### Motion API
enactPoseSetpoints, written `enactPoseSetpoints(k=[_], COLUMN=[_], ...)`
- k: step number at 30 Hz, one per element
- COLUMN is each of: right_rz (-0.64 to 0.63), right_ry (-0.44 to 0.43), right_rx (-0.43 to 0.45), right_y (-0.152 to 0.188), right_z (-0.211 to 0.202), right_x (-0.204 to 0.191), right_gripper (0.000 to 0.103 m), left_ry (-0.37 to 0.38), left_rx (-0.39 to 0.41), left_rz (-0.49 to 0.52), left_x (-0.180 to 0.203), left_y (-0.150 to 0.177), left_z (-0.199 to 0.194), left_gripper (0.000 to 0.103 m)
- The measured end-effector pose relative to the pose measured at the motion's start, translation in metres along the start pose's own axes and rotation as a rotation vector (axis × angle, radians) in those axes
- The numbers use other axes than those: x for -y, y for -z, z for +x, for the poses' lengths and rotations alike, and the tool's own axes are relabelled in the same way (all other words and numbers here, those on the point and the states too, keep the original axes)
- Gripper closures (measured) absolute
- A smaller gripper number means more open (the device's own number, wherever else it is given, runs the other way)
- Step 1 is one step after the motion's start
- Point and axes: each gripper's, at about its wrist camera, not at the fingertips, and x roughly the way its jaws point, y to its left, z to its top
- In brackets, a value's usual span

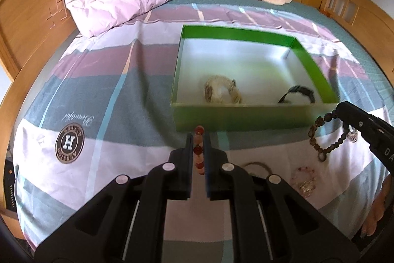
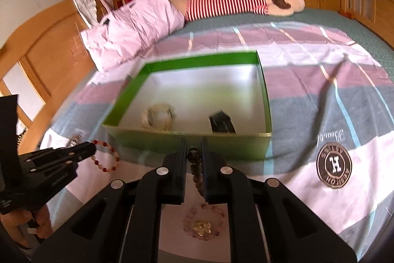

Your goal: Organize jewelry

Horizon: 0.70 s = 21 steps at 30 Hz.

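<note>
Pinching bead bracelets: left gripper (image 1: 198, 139) red bracelet (image 1: 199, 152), right gripper (image 2: 193, 147) brown bracelet (image 2: 195, 171).

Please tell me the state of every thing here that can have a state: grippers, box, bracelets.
left gripper: shut on red bead bracelet
right gripper: shut on brown bead bracelet
green box: open, no lid on it
pale bracelet: lying in box
black bracelet: lying in box
pink bracelet: lying on bedspread, outside box

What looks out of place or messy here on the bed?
Nothing is damaged or spilled. A pale pink beaded bracelet with a gold charm lies on the striped bedspread, outside the open green cardboard box; another loop lies nearby.
</note>
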Motion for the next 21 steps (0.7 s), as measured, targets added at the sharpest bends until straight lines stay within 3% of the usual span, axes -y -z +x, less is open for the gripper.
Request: enactPoseSetpoints(k=[6, 13, 19, 21], right_rz=[0.03, 0.053, 0.052, 0.054], right_ry=[-0.031, -0.046, -0.016, -0.017], right_rx=[0.045, 0.102, 0.047, 0.024], right_y=[-0.029, -0.052, -0.056, -0.053], right_z=[0.002, 0.012, 0.038, 0.039], right_x=[0.002, 0.003, 0.01, 0.011], right_gripper=[0.092, 0.092, 0.092, 0.083], left_ry=[0.097, 0.185, 0.163, 0.158], left_rx=[0.042, 0.108, 0.077, 0.06], left_rz=[-0.038, -0.117, -0.131, -0.126], left_x=[-0.014, -0.03, -0.027, -0.024], left_y=[-0.025, -0.056, -0.067, -0.065], left_z=[-0.011, 0.005, 0.031, 0.037], left_gripper=[0.095, 0.095, 0.095, 0.093])
